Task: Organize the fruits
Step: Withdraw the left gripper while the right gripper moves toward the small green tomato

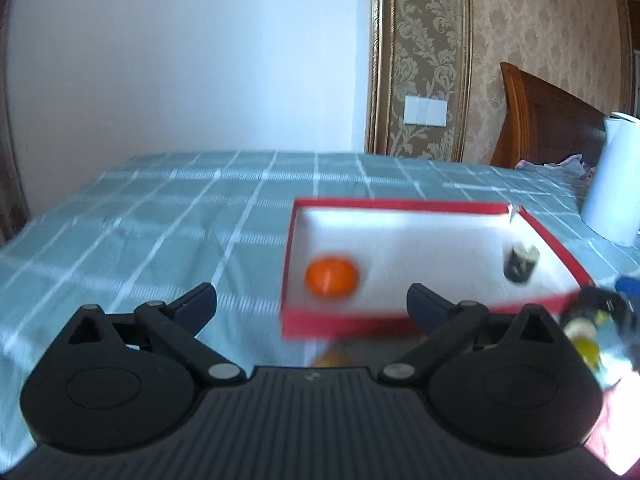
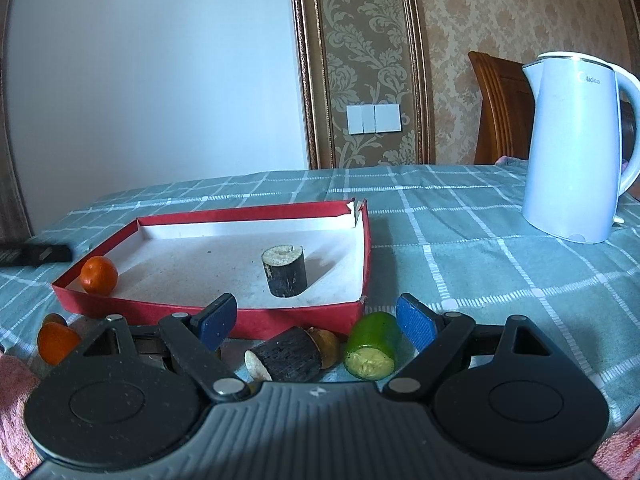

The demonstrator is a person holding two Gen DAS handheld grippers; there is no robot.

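Observation:
A red box with a white inside point(image 2: 362, 256) point(image 1: 400, 205) lies on the checked tablecloth. In it sit an orange point(image 2: 99, 275) point(image 1: 331, 275) and an upright dark sugarcane piece point(image 2: 285, 271) point(image 1: 520, 263). In front of the box lie a dark sugarcane piece point(image 2: 286, 356), a green cut piece point(image 2: 372, 346), a small brown fruit point(image 2: 327, 346) and an orange point(image 2: 56, 343). My right gripper point(image 2: 316, 322) is open and empty, over the lying dark piece. My left gripper point(image 1: 310, 306) is open and empty at the box's near left wall. The left wrist view is blurred.
A white kettle point(image 2: 576, 148) point(image 1: 612, 184) stands at the right on the table. A wooden chair back point(image 2: 500, 108) is behind it. A pink cloth point(image 2: 12, 392) lies at the near left edge. A dark object point(image 2: 36, 255) lies left of the box.

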